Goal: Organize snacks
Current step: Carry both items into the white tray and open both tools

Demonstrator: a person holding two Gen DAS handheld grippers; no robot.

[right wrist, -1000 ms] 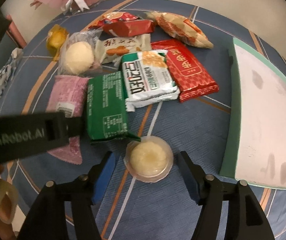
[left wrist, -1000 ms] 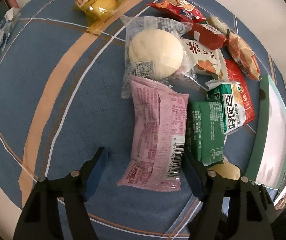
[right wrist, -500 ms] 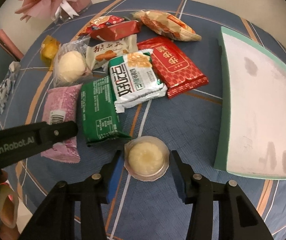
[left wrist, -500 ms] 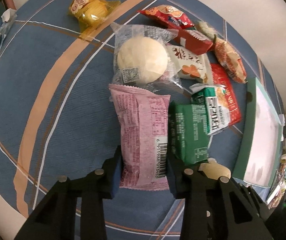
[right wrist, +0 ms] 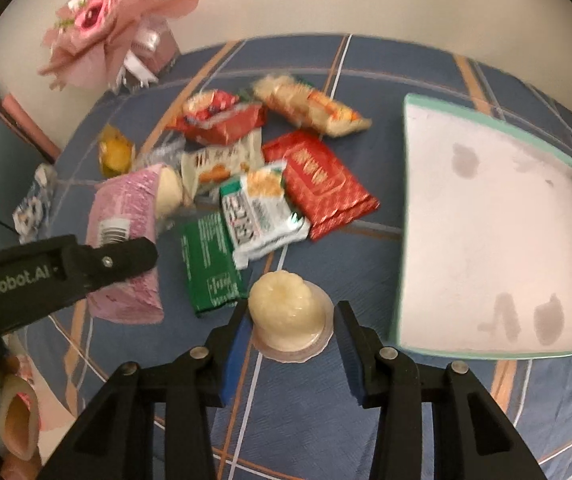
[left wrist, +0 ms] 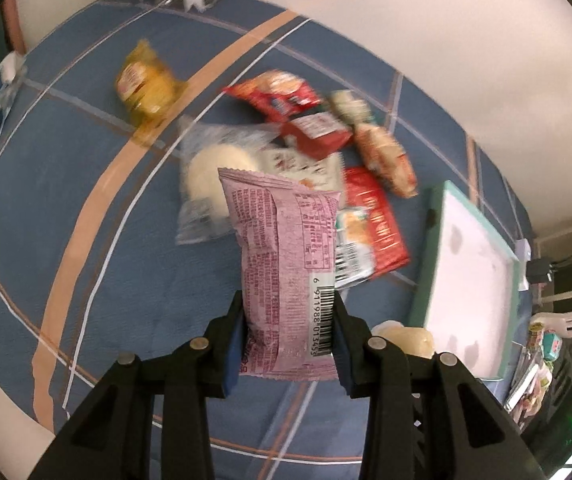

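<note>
Inspection of both wrist views finds each hand-held gripper with a snack between its fingers. Left gripper (left wrist: 287, 336): blue pads pressed against both long edges of a pink snack packet (left wrist: 286, 264), which hangs clear of the blue tablecloth (left wrist: 66, 184), barcode side facing the camera. Right gripper (right wrist: 287, 344): jaws closing, with a clear jelly cup (right wrist: 287, 316) between them; the cup sits tilted, its rim toward the camera, the left pad touching it, while contact at the right pad cannot be confirmed, so whether it is firmly pinched cannot be told. Remaining snacks lie in a loose cluster on the cloth beyond both grippers: a green packet (right wrist: 210, 268) partly under a white-and-green packet (right wrist: 262, 208), a flat red packet (right wrist: 321, 180) just beside these, a white packet (right wrist: 222, 162), a dark red packet (right wrist: 222, 120), an orange packet (right wrist: 309, 110), a clear-wrapped pale bun (left wrist: 210, 168) and a yellow packet (left wrist: 146, 84) set apart. Tray (right wrist: 485, 352), green-rimmed with a white floor, lies to the right of the cluster, holding no snacks. Pink bouquet (right wrist: 102, 28) stands at the far edge.
</note>
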